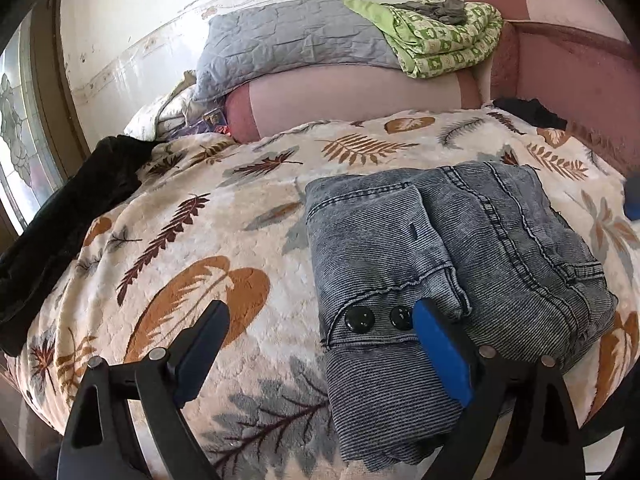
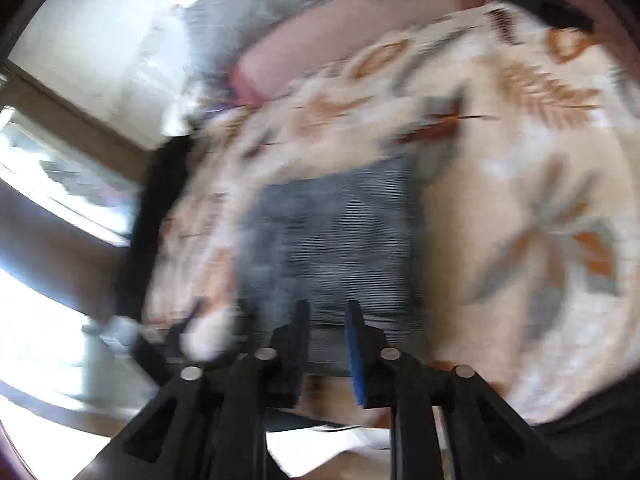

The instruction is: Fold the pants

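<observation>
Sunlit bedroom, seen from two cameras mounted on hand-held claws that look down onto a bed [image 1: 280,168] covered by a cream blanket [image 1: 248,216] printed with brown, orange and grey leaves. Folded grey-blue pants [image 1: 440,248] lie on the blanket toward the right of the left-hand view, stacked into a thick rectangle, with two black buttons [image 1: 376,318] showing on a flap at the near edge. Left claw [image 1: 320,322] hovers above the near side of the bed with its jaws spread wide; one finger is over the blanket, the other, faced with a blue pad, is over the near edge of the pants beside the buttons, and nothing is gripped between them. Right claw [image 2: 328,320] appears in a heavily blurred view, its two fingers close together with only a narrow gap; the pants [image 2: 336,240] lie just beyond the tips, and no cloth can be seen held between them. Dark clothing [image 1: 80,208] is draped over the left side of the bed. At the far end sit a pink cushion [image 1: 352,104], a grey quilted cover [image 1: 288,36] and a green patterned quilt [image 1: 440,40], against a white wall [image 1: 140,16]. A window [image 1: 20,128] is at the far left.
</observation>
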Demonstrator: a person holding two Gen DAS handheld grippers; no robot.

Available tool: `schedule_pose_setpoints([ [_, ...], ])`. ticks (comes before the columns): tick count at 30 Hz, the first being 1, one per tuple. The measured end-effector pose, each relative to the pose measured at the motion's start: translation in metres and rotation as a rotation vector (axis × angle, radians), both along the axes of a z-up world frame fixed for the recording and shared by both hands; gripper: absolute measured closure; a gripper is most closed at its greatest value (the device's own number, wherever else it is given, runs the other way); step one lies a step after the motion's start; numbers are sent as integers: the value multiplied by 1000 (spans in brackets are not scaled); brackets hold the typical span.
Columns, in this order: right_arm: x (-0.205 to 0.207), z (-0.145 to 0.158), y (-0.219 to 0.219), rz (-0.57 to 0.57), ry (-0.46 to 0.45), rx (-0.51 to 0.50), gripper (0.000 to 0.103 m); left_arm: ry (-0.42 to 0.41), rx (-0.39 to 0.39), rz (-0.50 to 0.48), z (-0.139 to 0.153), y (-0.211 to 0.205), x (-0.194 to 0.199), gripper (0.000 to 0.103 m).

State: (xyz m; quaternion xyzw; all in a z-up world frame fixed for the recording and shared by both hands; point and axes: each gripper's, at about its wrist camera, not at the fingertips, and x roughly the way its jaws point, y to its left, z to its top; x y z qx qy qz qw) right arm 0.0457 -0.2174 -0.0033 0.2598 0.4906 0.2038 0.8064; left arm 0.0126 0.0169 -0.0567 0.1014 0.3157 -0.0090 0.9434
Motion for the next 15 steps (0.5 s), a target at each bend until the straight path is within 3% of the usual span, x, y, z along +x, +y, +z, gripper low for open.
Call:
schedule_pose_setpoints([
  [2, 10, -11, 15, 43, 33, 76, 65, -6, 8, -2, 0, -2, -3, 10],
  [4, 24, -46, 32, 85, 126, 29, 64, -6, 3, -4, 0, -1, -3, 10],
  [5, 27, -67, 36, 100, 183, -34, 68, -5, -6, -11, 1, 0, -3, 10],
  [6, 26, -83, 32, 95, 181, -35, 82, -1, -13, -18, 2, 1, -4, 10],
  [8, 24, -79, 20, 82, 198, 8, 83, -32, -42, -35, 14, 7, -10, 10],
  [11, 21, -70, 28, 121, 185, -81, 80, -170, -106, 33, 35, 22, -22, 10],
  [13, 21, -67, 33, 123, 185, -115, 78, -98, -101, 41, 28, 22, -10, 10],
  [14, 25, -64, 36, 134, 201, -128, 77, 15, -52, 16, 11, 15, 3, 10],
  [15, 28, -59, 38, 145, 223, -147, 76, 53, -5, 13, -4, 8, 7, 9],
])
